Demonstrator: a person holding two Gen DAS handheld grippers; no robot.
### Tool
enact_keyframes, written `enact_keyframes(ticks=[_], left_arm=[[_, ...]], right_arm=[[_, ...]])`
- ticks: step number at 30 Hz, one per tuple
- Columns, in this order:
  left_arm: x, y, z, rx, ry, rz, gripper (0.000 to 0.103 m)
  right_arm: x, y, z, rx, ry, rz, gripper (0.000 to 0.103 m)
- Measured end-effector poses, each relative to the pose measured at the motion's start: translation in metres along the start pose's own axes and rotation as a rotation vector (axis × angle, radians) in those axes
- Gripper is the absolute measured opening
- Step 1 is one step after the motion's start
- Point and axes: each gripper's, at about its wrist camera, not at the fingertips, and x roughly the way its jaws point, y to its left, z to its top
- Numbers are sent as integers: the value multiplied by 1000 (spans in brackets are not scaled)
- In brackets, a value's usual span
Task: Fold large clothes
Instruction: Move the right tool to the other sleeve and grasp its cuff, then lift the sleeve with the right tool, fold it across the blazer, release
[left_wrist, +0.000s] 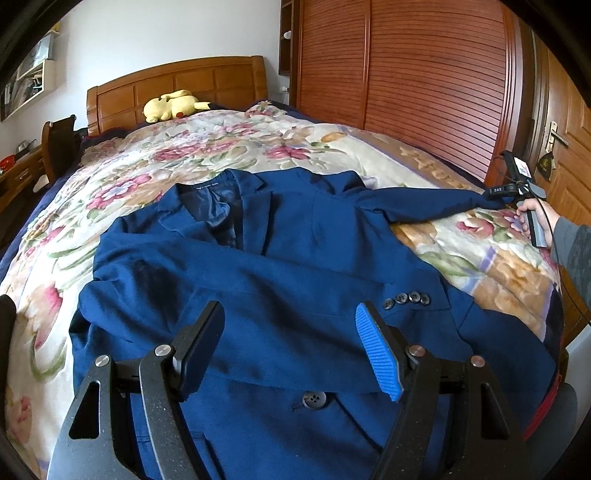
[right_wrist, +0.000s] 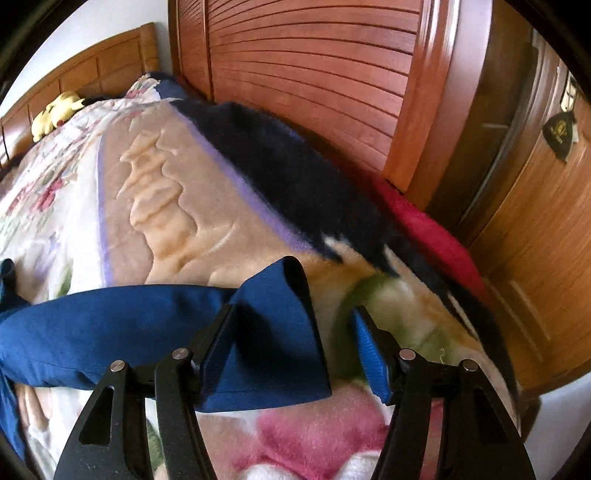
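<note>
Blue jacket (left_wrist: 280, 258) lies front-up on the bed, collar toward the headboard (left_wrist: 177, 88), hem toward the camera end. One sleeve (left_wrist: 236, 280) is already folded across the chest, its cuff w/ four dark buttons (left_wrist: 406, 298) resting near the right front. Other sleeve (right_wrist: 122, 328) is stretched straight out sideways toward the wardrobe (left_wrist: 399, 85); its long axis runs across the bed, roughly at right angles to the body's collar-to-hem line.

Key relation: that sleeve's cuff (right_wrist: 280, 332) sits right btwn the right gripper (right_wrist: 295, 336) fingers, so right hand is the nearer one by far. Cuff lies against the black left-side finger; a gap of blanket shows btwn the cloth and the blue pad (right_wrist: 373, 354) on the other side. Jaws stand about mid-width, not pinching, so nothing is gripped. Next move likely needs either a close on the cuff or a carry inward along the sleeve axis toward the chest.

Left gripper (left_wrist: 291, 343) hovers over the lower front, near the big front button (left_wrist: 314, 400), jaws wide apart, nothing held.

Materials: jacket is smooth, matte woven cloth w/ a shinier dark lining at the collar; holds soft creases. Blanket (left_wrist: 184, 155) is thick, fuzzy, floral, w/ an embossed tan band; prob. grippy under the cloth. Yellow plush (left_wrist: 173, 105) sits by the headboard. Wardrobe doors are slatted reddish wood.
</note>
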Motion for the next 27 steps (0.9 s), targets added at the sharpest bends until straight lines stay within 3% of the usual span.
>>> enact_keyframes(ticks=[2,3,5,6,7,12,27], left_arm=[[0,0,0,-2,0,-3,74],[0,-1,1,-3,-1,-5,74],[-1,-1,1,-2,-4,-5,74],[-1,-1,1,-2,-3,-4,75],[-2,-1,1,-5,-7,-7,74],[-15,4,2,-16,-39,-8,74],[-51,32,-7,-55,-91,6,75]], right_arm=[[0,3,-2,-20,10,28,62],[-2,7,-4,-44,10,41,53],[-6,15,-8,-94,15,30,49],[-10,20,-11,-122,16,23,41],[-15,23,-12,-141,3,16,33],[-63,44,-16,-199,-102,60,15],[-261,127,-24,-423,-377,113,11]])
